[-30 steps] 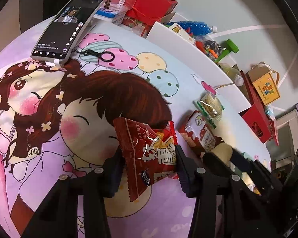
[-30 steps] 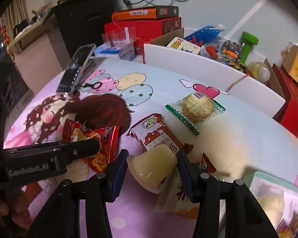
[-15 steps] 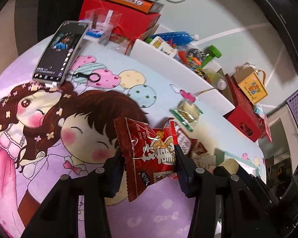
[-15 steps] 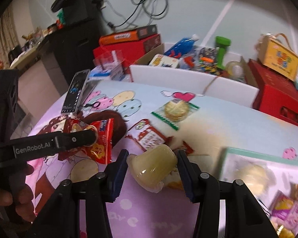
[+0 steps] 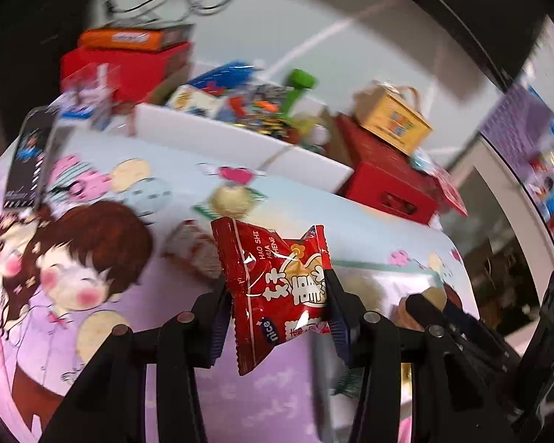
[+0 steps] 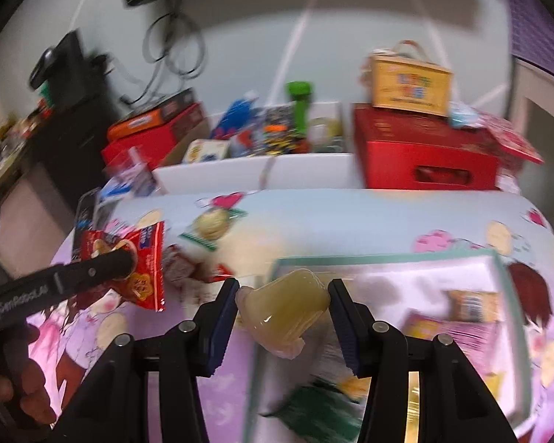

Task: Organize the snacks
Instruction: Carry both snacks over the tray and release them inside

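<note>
The right hand-held gripper [image 6: 282,312] is clamped on a pale jelly cup [image 6: 284,308], raised over the near edge of the green-rimmed tray [image 6: 387,256]. At nine o'clock, the left hand-held gripper [image 5: 277,306] pinches a red snack packet [image 5: 273,284] above the surface [image 5: 369,229]. The slick cup could slip out before reaching the tray. Farther, at twelve o'clock, a wrapped cookie [image 6: 212,223] lies unsorted.

The room light is soft and even, with no hard shadows. Both fisheye views bend strongly and go black at the corners. The far boxes and the tablecloth [image 5: 103,229] are smeared by motion blur. The near red packet [image 5: 277,288] is sharp, with small glare on its wrapper.
</note>
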A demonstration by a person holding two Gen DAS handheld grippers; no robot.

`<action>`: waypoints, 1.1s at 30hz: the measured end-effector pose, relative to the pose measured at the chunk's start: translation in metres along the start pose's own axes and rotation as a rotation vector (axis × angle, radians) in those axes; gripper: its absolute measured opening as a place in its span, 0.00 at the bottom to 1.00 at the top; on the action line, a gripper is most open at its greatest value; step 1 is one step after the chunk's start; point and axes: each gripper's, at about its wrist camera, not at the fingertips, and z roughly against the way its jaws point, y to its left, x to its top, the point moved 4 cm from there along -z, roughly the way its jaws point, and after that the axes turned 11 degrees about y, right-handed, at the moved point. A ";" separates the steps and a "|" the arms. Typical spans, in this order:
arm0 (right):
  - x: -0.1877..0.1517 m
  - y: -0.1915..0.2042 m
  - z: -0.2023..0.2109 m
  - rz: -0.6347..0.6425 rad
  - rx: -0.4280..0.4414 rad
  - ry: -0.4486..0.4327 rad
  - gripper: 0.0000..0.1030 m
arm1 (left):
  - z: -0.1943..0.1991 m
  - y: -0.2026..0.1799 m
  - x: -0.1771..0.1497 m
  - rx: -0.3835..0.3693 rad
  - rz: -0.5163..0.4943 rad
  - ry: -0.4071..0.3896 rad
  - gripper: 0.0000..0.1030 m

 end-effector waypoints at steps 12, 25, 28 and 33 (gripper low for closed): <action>0.011 -0.102 0.016 -0.157 -0.064 -0.009 0.51 | -0.044 -0.095 -0.006 -0.016 -0.223 0.071 0.47; 0.027 -0.175 -0.050 -0.215 -0.075 0.234 0.51 | -0.118 -0.164 -0.007 0.012 -0.355 0.224 0.48; 0.025 -0.177 -0.056 -0.204 -0.057 0.253 0.51 | -0.123 -0.168 -0.007 0.031 -0.368 0.228 0.48; 0.026 -0.171 -0.058 -0.171 -0.066 0.275 0.52 | -0.122 -0.161 -0.007 0.043 -0.344 0.232 0.69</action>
